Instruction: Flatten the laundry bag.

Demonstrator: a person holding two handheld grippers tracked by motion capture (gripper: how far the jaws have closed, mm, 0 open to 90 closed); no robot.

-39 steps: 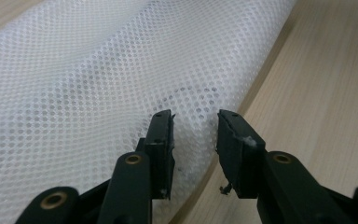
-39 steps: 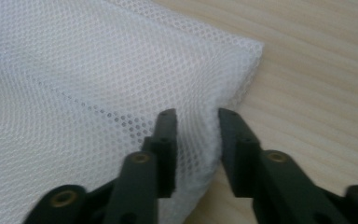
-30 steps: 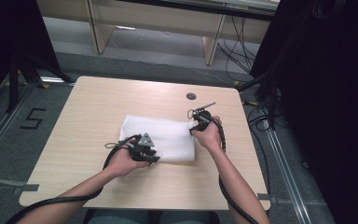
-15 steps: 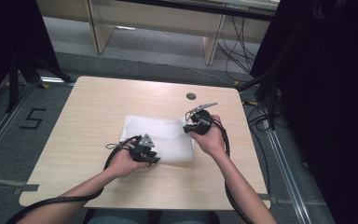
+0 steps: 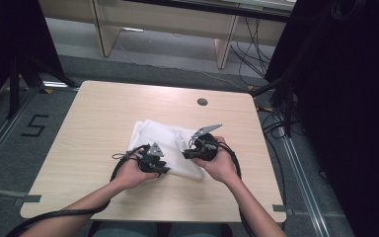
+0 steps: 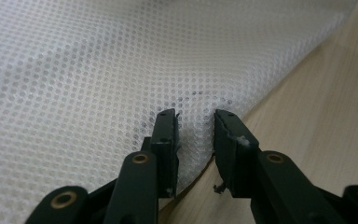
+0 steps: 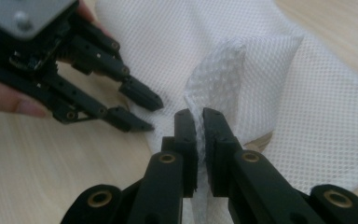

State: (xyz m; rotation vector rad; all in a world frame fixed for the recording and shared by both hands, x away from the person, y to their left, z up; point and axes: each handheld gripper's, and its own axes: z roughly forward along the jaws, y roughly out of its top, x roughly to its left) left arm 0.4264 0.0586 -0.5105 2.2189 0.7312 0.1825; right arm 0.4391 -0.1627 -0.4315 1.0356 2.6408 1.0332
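Right tongs (image 5: 186,154) have come in from the far right corner of the cloth toward the near middle since a second ago, and the white mesh cloth (image 5: 164,139) now looks folded over, narrower than before; left tongs (image 5: 164,170) stayed about where they were at the cloth's near edge. Cloth lies on the wooden table (image 5: 94,118), roughly centre, a bit toward the near side. In the right gripper view the right tongs (image 7: 199,116) are pressed together pinching a raised fold of the mesh cloth (image 7: 270,84), fabric standing up between the jaws. The left tongs (image 7: 137,112) show there too, far left, spread, tips on or just over the cloth edge, held by a hand (image 7: 4,98). In the left gripper view the left tongs (image 6: 196,122) are spread apart, the cloth (image 6: 98,70) edge lying between the jaws, not gripped; bare table (image 6: 326,107) to the right. Small round hole (image 5: 202,101) in the table on the far side, well apart from the cloth.
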